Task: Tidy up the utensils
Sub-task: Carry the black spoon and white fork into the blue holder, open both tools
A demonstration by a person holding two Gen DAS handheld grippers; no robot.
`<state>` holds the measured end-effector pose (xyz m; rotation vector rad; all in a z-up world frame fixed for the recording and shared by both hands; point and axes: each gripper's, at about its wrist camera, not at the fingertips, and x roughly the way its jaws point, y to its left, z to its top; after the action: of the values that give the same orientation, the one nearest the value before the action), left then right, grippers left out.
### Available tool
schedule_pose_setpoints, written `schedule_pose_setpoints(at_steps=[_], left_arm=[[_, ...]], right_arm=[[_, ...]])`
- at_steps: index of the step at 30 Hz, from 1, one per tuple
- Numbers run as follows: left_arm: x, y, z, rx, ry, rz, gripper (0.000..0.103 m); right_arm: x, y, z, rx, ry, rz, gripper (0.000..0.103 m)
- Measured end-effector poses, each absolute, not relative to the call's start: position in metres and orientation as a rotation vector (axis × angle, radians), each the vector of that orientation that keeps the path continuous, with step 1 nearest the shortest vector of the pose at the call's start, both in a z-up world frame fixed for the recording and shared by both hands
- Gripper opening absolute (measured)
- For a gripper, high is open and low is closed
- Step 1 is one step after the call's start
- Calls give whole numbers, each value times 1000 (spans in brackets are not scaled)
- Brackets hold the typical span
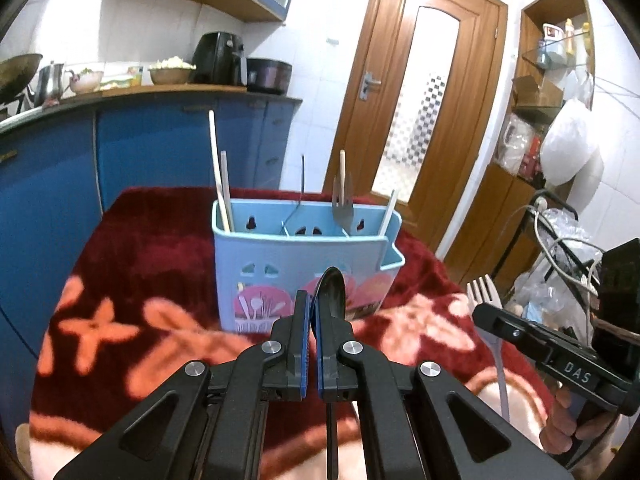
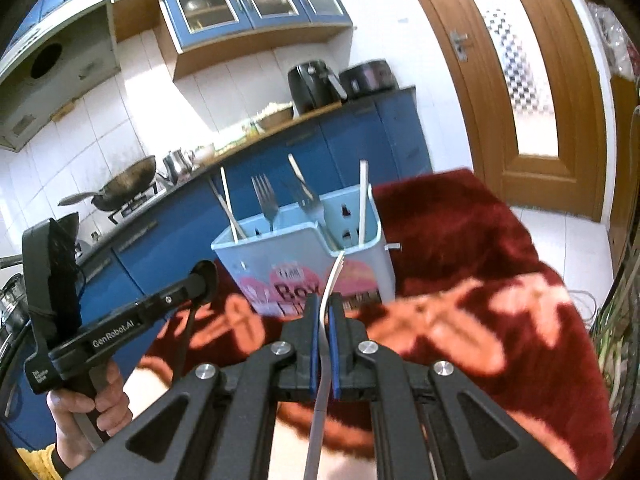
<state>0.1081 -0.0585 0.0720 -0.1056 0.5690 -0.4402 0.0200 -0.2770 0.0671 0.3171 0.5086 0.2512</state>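
1. Black spoon point(image 1: 331, 296) — pinched between the pressed-together jaws of the left gripper point(image 1: 312, 312), bowl upward, handle running back under the jaws.
2. White fork point(image 2: 326, 320) is clamped edge-on in the right gripper point(image 2: 324, 312), tines forward.
3. Blue utensil holder point(image 1: 300, 276) stands just ahead on the red-blanketed worktop point(image 1: 160, 248) — forks and chopsticks already upright inside.

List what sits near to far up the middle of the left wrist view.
Left tool shut on the black spoon → blue utensil box on the red blanket → blue cabinets → air fryer on the counter.
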Motion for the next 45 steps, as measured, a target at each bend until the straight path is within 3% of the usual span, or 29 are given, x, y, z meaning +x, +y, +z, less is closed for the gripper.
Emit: schedule_pose_setpoints(at_steps=[35,45], left_arm=[[179,-50,132,-208,295,-348,2],[213,-53,112,-230,247,-280,2]], right_arm=[[57,-293,77,394,421,259,6],[84,-297,84,386,400,258,6]])
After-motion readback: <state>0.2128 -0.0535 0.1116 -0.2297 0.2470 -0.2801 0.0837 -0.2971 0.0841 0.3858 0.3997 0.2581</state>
